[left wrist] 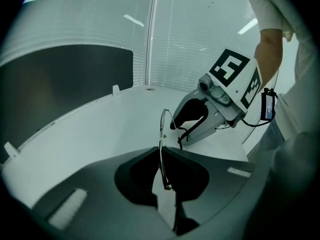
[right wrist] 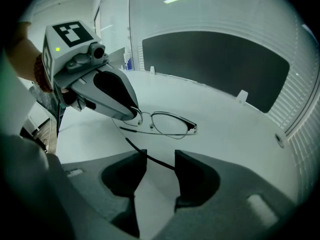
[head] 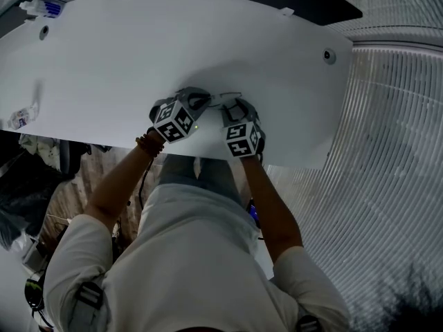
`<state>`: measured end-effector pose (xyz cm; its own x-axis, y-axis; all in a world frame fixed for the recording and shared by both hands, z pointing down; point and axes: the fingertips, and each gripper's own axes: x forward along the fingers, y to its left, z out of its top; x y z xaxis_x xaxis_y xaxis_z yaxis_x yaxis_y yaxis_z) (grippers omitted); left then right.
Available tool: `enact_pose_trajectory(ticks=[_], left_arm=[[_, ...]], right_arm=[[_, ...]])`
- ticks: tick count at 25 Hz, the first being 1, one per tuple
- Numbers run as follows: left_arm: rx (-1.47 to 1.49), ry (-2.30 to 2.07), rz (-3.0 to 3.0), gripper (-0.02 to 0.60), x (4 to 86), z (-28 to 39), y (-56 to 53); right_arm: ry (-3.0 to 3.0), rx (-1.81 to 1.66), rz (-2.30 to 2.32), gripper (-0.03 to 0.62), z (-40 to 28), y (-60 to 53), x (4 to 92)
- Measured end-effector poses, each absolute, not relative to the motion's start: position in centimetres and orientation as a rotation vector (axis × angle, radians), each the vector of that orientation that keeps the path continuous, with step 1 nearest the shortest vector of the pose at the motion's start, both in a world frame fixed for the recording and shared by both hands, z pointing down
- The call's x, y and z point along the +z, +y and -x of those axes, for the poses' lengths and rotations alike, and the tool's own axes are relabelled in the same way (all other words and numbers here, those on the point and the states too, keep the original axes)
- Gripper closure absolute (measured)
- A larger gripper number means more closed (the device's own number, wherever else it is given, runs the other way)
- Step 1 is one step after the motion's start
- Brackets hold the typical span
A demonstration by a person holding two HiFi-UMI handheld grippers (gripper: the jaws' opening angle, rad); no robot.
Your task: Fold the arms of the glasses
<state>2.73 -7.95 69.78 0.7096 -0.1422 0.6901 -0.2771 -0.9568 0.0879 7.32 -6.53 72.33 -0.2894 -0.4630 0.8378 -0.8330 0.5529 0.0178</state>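
Two tools — left tool clamps glasses, right tool gapes around one arm.

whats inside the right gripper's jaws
One thin arm of the glasses crosses the gap between the open jaws of the right gripper, with white table beneath. The arm's hinge end is covered by the left gripper.

We note a white table, curved along its far edge. The glasses seem to rest on it near our side. A blue-and-white item and a small packet lie at its left end.
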Motion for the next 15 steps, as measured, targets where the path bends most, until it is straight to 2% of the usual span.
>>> enact_pose_trajectory(ticks=[15], left_arm=[[1.019,-0.26,-2.743,0.497,68.9,-3.4,-6.8]], right_arm=[[-1.923,0.543,-1.046,0.427,-7.4,-6.5,72.8]])
